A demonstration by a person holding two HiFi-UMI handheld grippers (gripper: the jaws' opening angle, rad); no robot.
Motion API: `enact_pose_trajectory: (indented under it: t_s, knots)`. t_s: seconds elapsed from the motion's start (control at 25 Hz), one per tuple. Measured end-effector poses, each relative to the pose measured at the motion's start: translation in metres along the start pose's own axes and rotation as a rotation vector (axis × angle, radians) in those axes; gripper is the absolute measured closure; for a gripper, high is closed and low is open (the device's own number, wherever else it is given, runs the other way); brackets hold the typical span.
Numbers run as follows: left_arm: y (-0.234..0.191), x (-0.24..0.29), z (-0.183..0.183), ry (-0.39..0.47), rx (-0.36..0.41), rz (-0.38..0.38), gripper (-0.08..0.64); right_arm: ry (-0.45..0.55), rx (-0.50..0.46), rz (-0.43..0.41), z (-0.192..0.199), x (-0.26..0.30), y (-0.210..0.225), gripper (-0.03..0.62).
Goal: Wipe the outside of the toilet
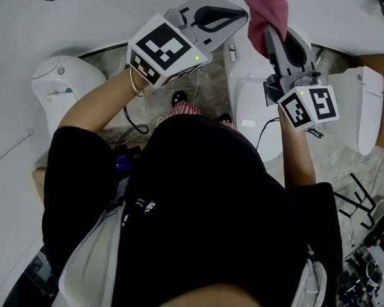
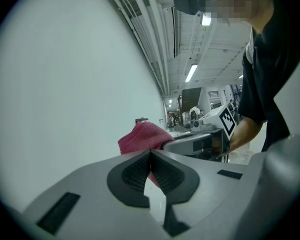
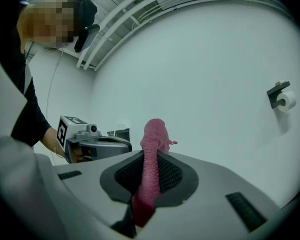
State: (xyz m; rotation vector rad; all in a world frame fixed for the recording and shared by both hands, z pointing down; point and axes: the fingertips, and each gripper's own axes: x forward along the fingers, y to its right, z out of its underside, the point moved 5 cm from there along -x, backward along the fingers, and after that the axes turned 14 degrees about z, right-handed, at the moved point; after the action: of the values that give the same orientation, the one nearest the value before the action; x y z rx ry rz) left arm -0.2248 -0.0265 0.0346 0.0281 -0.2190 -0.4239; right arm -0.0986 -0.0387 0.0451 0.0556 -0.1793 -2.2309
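A pink cloth stands up out of my right gripper, which is shut on it and raised above the middle white toilet. In the right gripper view the cloth runs between the pads of the right gripper and sticks out past them toward the white wall. My left gripper is held up beside it, to the left, shut with nothing in it. In the left gripper view the pads of the left gripper meet, with the cloth just behind them.
A second white toilet stands at the left and a third at the right. Black cables lie on the grey floor by the person's feet. A toilet-roll holder hangs on the wall. Dark clutter fills the lower right.
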Motion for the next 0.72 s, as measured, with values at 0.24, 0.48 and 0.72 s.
enact_pose_trajectory:
  t_s: [0.24, 0.48, 0.72]
  knots:
    - [-0.014, -0.011, -0.009, 0.037, -0.019, -0.022, 0.551, -0.007, 0.001, -0.008, 0.001, 0.001, 0.0, 0.537]
    - [-0.014, -0.02, -0.003, -0.002, -0.015, -0.049, 0.551, 0.009, -0.01, -0.016, -0.003, 0.0, -0.001, 0.537]
    - [-0.014, -0.019, -0.003, 0.002, -0.022, -0.048, 0.551, 0.014, -0.01, -0.02, -0.005, 0.002, -0.003, 0.537]
